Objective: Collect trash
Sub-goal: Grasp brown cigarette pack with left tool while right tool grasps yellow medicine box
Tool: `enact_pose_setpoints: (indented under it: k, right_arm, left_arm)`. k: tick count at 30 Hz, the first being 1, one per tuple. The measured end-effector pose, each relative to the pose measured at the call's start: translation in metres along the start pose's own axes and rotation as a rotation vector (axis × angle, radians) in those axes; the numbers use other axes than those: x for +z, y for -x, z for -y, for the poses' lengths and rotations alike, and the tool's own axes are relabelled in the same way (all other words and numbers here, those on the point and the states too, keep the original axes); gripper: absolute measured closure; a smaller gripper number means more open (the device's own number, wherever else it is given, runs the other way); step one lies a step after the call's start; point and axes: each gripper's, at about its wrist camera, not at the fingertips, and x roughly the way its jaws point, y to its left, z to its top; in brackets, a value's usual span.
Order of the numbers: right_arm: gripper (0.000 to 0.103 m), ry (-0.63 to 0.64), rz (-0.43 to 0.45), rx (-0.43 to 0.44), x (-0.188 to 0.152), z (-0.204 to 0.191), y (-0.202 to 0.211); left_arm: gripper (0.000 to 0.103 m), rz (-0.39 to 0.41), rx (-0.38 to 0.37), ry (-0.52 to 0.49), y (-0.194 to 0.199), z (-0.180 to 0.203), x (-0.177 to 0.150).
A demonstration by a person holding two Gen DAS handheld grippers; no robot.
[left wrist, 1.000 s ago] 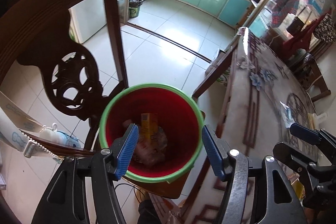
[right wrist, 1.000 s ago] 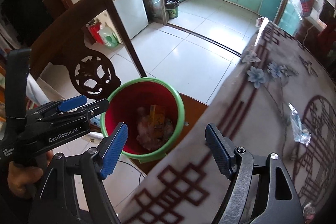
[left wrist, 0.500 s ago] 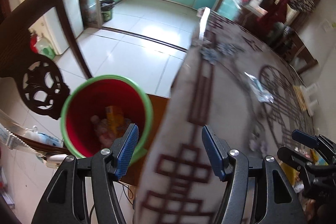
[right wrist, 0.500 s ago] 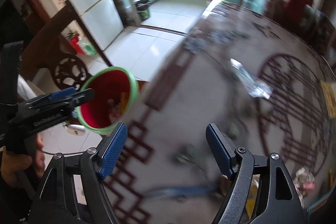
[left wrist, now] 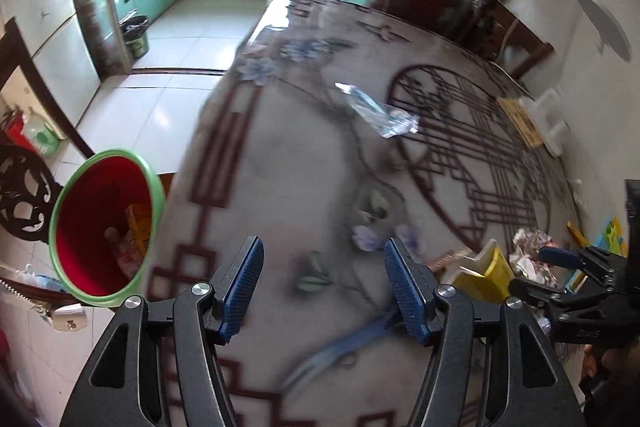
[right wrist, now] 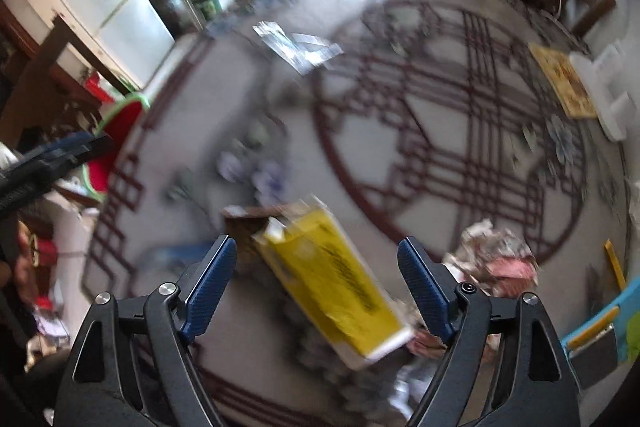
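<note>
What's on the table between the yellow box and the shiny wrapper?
Nothing but tablecloth. In the right wrist view, the stretch from the yellow box up to the shiny wrapper shows only the cloth's printed flowers and dark red lines, blurred.

No text, brand or number can be read in either view. The yellow carton [right wrist: 334,283] on the table carries a band of dark print along its face, but motion blur smears it past reading. The yellow mat [right wrist: 562,85] near the table's far edge shows only a blurred pattern.
</note>
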Motion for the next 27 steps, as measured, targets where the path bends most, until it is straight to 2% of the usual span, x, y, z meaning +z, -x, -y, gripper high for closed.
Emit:
enact_pose_setpoints:
  k: [5, 13, 16, 20, 27]
  right_arm:
    - [0.020, -0.008, -0.042, 0.054, -0.014, 0.018, -0.012]
    - [0.020, 0.067, -0.097, 0.097, -0.023, 0.011, -0.028]
    - [0.024, 0.079, -0.108, 0.105, -0.024, 0.012, -0.032]
    - [0.048, 0.065, -0.118, 0.117, -0.024, 0.018, -0.036]
    - [0.061, 0.007, -0.073, 0.182, -0.023, 0.029, -0.028]
  left_arm:
    - [0.041, -0.025, 0.009, -0.011, -0.009, 0.021, -0.004]
    - [0.041, -0.030, 0.016, -0.025, -0.018, 0.044, -0.003]
    - [0.041, -0.032, 0.022, -0.021, -0.020, 0.047, -0.003]
    - [0.041, -0.037, 0.024, -0.023, -0.023, 0.050, -0.004]
    - [0.041, -0.048, 0.029, -0.024, -0.028, 0.052, -0.004]
